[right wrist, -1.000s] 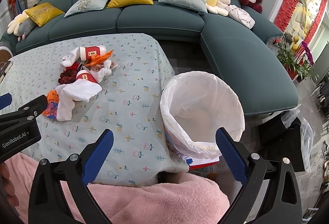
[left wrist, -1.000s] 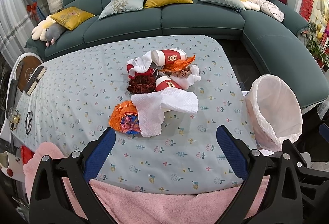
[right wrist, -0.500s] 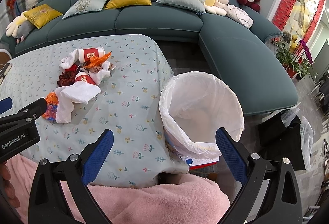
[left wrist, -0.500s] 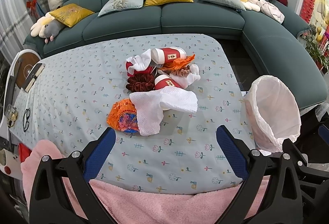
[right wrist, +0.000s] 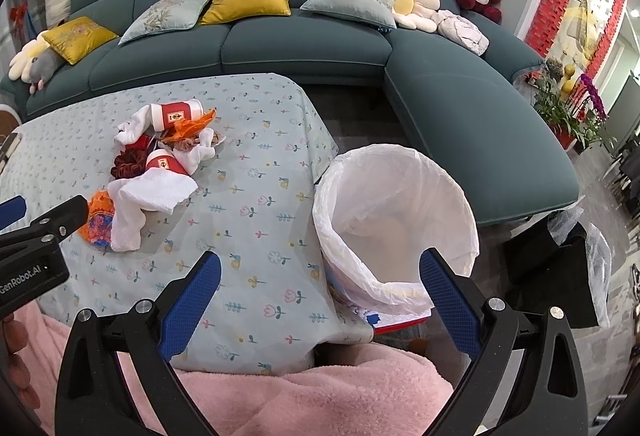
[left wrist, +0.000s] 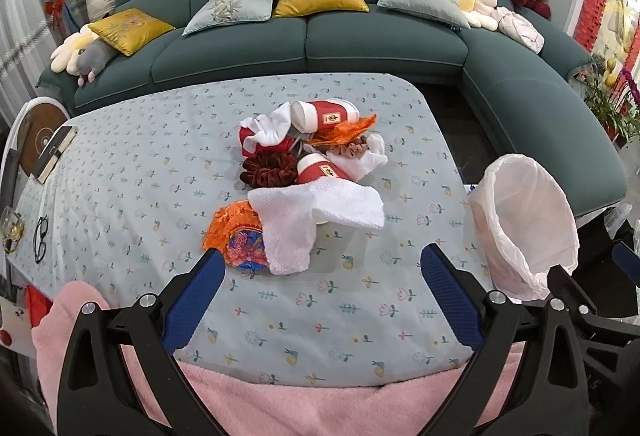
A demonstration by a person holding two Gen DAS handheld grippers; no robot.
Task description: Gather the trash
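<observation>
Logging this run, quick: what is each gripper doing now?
Left gripper: open, holding nothing.
Right gripper: open, holding nothing.

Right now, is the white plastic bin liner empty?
Apparently empty: the white plastic bin liner shows only bare white inside; its very bottom is hidden.

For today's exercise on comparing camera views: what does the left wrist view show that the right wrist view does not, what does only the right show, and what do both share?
Only the left wrist view shows the glasses and the book at the table's left edge.

Only the right wrist view shows the bin from above, its white liner empty, and the orchid by the sofa's end.

Both share the trash pile on the tablecloth, the sofa, and an open gripper: left gripper, right gripper.
</observation>
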